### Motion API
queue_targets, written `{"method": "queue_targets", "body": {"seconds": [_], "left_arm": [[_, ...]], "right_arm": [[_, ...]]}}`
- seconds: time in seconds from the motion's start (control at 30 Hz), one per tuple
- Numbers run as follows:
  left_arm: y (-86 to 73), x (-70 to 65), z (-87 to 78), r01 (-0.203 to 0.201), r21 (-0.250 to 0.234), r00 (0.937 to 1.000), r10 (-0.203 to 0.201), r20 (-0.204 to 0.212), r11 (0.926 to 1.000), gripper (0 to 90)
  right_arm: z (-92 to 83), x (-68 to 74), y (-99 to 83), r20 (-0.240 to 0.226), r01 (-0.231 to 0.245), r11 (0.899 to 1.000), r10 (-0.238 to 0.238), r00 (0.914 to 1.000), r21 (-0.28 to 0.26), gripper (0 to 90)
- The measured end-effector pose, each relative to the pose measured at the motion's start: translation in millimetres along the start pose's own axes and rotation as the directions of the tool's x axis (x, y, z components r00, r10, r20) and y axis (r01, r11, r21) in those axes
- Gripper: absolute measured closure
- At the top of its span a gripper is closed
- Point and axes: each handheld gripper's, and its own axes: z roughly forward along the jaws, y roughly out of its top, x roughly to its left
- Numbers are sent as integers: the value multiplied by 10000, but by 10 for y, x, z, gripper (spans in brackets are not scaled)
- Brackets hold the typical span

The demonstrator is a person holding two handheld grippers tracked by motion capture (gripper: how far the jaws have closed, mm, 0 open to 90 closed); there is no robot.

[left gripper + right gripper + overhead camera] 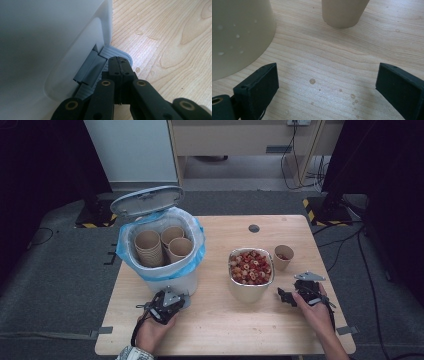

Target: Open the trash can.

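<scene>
From my seat, the white bin [50, 37] runs off the top and left of the left gripper view, so I can't see its rim there. In the right gripper view the bowl [239, 32] and the paper cup [343, 12] are cut off at the top. From the high view, I can't make out what lies inside that cup.

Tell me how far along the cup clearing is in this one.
Done: several paper cups already lie in the lined bin, its lid raised. In hand: the shut left gripper presses the pedal; the open right gripper holds nothing. Left: one cup stands beside the cereal bowl.
</scene>
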Motion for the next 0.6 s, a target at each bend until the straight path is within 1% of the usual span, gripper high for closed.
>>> {"method": "queue_targets", "body": {"seconds": [0.23, 0.3, 0.37, 0.43, 0.47, 0.6], "left_arm": [[2, -8, -1, -52, 23, 10000, 52, -50, 10000, 900], [2, -7, -1, -54, 26, 10000, 54, -49, 10000, 899], [2, -7, -1, -63, 28, 10000, 63, -48, 10000, 900], [2, -6, -1, -60, 28, 10000, 60, -42, 10000, 900], [2, -6, -1, -42, 24, 10000, 42, -30, 10000, 900], [2, -5, -1, -30, 20, 10000, 30, -27, 10000, 900]], "right_arm": [[0, -18, 19, 44, 11, 10000, -10, 10000, -88, 53], [6, -29, 36, 44, -41, 9999, 42, 10000, -94, 52], [-6, -41, 52, 157, -142, 9999, 143, 9998, -73, 53], [-19, -53, 76, 141, -43, 10000, 44, 9999, -81, 52], [-29, -56, 89, 101, -85, 9999, 86, 9999, -103, 52], [-56, -61, 144, 87, 12, 9998, -10, 10000, -215, 53]]}}
